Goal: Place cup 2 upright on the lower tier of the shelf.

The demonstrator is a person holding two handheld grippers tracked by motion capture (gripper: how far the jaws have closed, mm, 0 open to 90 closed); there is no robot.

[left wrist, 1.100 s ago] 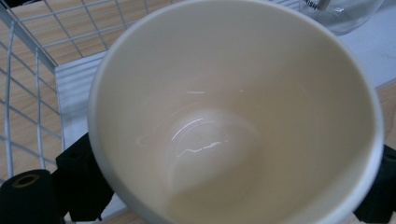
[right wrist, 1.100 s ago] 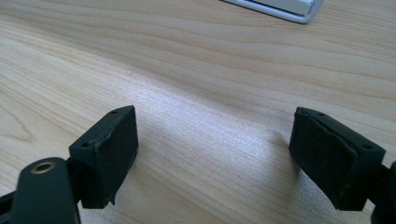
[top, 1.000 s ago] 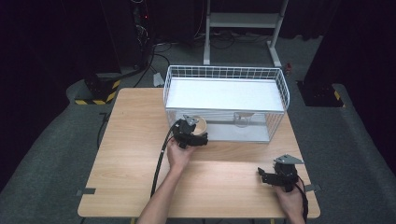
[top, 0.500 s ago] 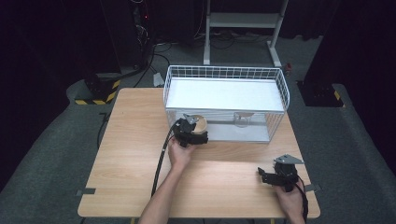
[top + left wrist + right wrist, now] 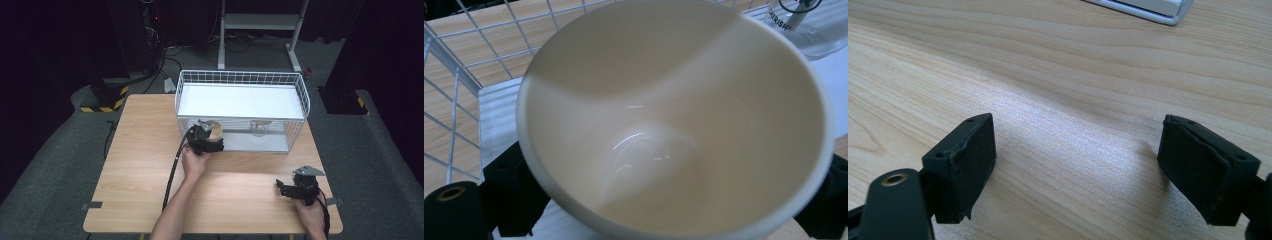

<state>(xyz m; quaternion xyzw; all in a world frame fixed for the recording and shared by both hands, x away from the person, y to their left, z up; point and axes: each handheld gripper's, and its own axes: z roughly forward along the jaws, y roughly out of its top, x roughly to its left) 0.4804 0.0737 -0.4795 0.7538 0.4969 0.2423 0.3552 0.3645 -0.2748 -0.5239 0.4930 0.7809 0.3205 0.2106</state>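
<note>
A cream bowl (image 5: pixel 674 125) sits tilted between the jaws of my left gripper (image 5: pixel 669 200), its hollow facing the camera. In the high view this left gripper (image 5: pixel 206 139) holds the bowl (image 5: pixel 215 129) at the front left corner of a white wire basket (image 5: pixel 241 80), and a hand grips it from below. The basket's mesh (image 5: pixel 469 65) and white floor show behind the bowl. My right gripper (image 5: pixel 287 190) rests low at the table's front right. Its fingers (image 5: pixel 968 160) stand wide apart over bare wood, and the right gripper (image 5: pixel 1093 170) holds nothing.
A clear glass item (image 5: pixel 259 128) with a printed label (image 5: pixel 799 22) stands inside the basket near its front wall. The wooden table (image 5: pixel 145 150) has free room left of the basket and across the front. Black cables (image 5: pixel 172 175) trail from the left gripper.
The left gripper with the bowl has edged very slightly toward the basket. The right gripper has not moved.
</note>
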